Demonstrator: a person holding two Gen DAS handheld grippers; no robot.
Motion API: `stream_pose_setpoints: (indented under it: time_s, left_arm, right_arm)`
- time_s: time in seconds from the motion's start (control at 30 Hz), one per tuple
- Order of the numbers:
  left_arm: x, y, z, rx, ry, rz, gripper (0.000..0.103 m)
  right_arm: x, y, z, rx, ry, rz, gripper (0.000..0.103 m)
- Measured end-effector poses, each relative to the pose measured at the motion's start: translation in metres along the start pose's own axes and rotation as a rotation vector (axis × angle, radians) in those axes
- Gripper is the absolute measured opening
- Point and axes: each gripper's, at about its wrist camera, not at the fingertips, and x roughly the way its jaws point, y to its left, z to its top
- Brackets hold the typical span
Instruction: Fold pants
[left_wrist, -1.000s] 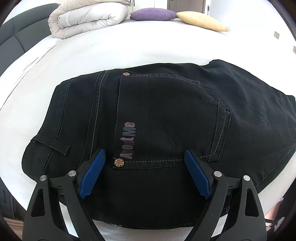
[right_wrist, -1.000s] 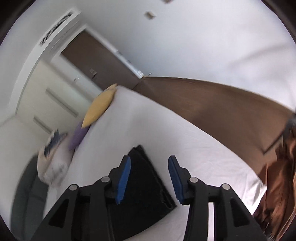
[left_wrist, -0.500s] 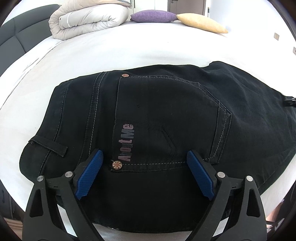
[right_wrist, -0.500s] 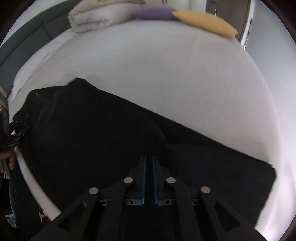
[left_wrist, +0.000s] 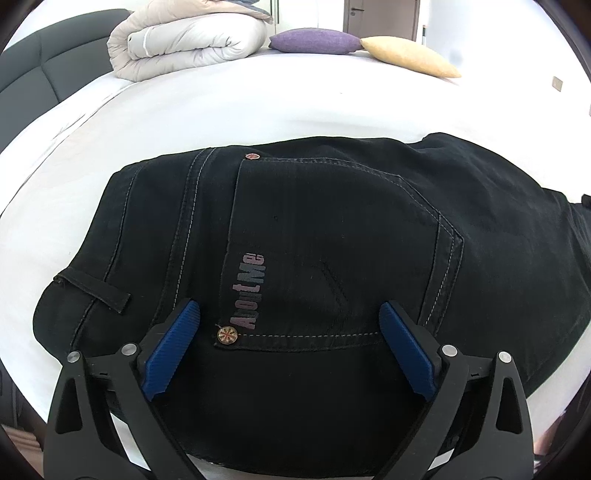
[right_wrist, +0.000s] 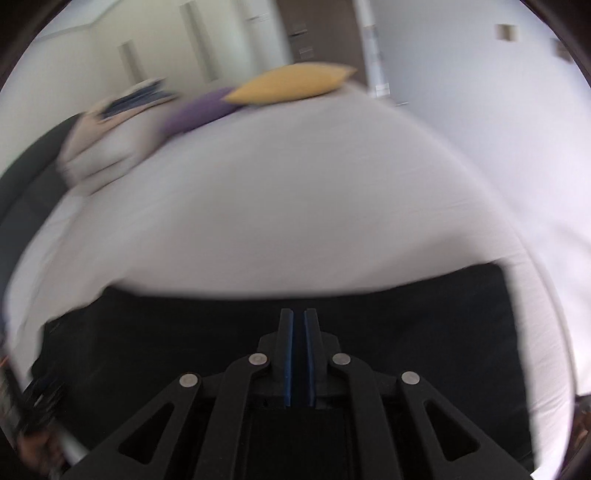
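Note:
Black pants (left_wrist: 332, 240) lie flat on the white bed (left_wrist: 258, 103), back pocket and its grey lettering facing up, waistband to the left. My left gripper (left_wrist: 290, 328) is open and empty, hovering just above the pocket's near edge. In the blurred right wrist view the pants (right_wrist: 406, 314) stretch across the lower frame. My right gripper (right_wrist: 298, 321) has its jaws nearly closed, just above the dark cloth; I cannot see any fabric between the pads.
A rolled white duvet (left_wrist: 188, 40), a purple cushion (left_wrist: 314, 40) and a yellow cushion (left_wrist: 410, 57) lie at the far end of the bed. A dark headboard (left_wrist: 33, 85) runs along the left. White wall stands to the right (right_wrist: 498, 129).
My right gripper swung down from facing the room to the pants and went from open to closed. My left gripper stayed open over the pocket, barely shifting.

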Motion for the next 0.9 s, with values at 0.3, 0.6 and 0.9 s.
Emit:
stream_pose_setpoints:
  time_s: [0.3, 0.6, 0.9]
  left_arm:
    - [0.000, -0.004, -0.001, 0.016, 0.003, -0.005, 0.099]
    - [-0.024, -0.009, -0.002, -0.017, -0.043, 0.053, 0.098]
    - [-0.041, -0.114, 0.024, 0.115, -0.143, -0.121, 0.092]
  right_arm:
    - [0.048, -0.013, -0.052, 0.128, 0.121, 0.132, 0.000]
    - [-0.058, -0.107, -0.053, 0.352, -0.115, -0.310, 0.007]
    - [0.005, 0.053, -0.108, 0.215, 0.039, 0.391, 0.011]
